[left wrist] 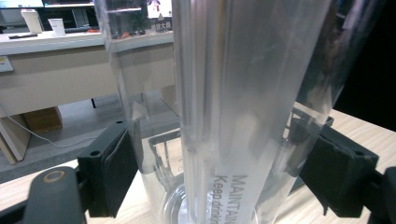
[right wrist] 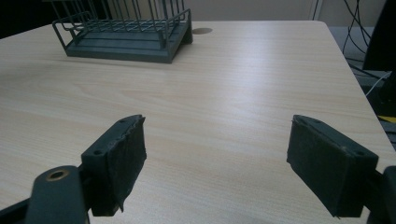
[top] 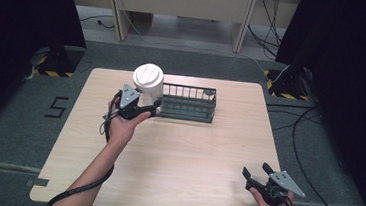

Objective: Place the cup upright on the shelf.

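Observation:
A clear plastic bottle (top: 148, 86) with a white lid stands upright at the left end of a dark wire rack (top: 191, 103). My left gripper (top: 146, 110) is shut on its lower body. In the left gripper view the bottle (left wrist: 224, 107) sits between both black pads (left wrist: 116, 172), and printed words run up its side. I cannot tell whether its base rests on anything. My right gripper (top: 255, 168) is held open near the table's front right corner. In the right gripper view that gripper (right wrist: 215, 163) has only bare tabletop between its jaws, and the rack (right wrist: 126, 32) lies far ahead.
The light wooden table (top: 191, 154) has free room across its middle and front. Cables trail on the floor to the right (top: 309, 124). A desk frame (top: 179, 7) stands beyond the far edge, and dark curtains hang on both sides.

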Motion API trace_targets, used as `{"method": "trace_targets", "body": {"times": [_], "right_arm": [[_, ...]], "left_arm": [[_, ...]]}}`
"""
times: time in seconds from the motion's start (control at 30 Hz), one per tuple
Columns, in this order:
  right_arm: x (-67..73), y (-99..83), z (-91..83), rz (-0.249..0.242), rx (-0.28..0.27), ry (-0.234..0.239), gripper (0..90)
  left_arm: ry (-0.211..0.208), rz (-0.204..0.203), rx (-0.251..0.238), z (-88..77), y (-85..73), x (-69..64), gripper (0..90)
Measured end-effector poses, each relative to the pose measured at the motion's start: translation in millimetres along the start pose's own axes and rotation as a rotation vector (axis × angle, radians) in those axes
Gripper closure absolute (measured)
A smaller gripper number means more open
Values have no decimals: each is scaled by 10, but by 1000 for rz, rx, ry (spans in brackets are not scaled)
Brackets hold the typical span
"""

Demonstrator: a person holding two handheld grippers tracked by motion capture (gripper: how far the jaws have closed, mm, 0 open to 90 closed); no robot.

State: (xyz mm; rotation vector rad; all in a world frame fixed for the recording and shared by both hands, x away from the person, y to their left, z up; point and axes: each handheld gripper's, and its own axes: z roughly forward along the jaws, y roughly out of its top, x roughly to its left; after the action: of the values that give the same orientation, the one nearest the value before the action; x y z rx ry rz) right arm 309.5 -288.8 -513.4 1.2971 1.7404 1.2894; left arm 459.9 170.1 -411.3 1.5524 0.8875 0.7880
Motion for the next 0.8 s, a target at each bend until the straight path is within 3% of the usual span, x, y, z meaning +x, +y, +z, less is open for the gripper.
{"method": "trace_targets", "body": {"times": [0.8], "right_arm": [[5, -3, -4, 6, -3, 3, 199]], "left_arm": [[-29, 12, -13, 163, 150, -147, 179]]}}
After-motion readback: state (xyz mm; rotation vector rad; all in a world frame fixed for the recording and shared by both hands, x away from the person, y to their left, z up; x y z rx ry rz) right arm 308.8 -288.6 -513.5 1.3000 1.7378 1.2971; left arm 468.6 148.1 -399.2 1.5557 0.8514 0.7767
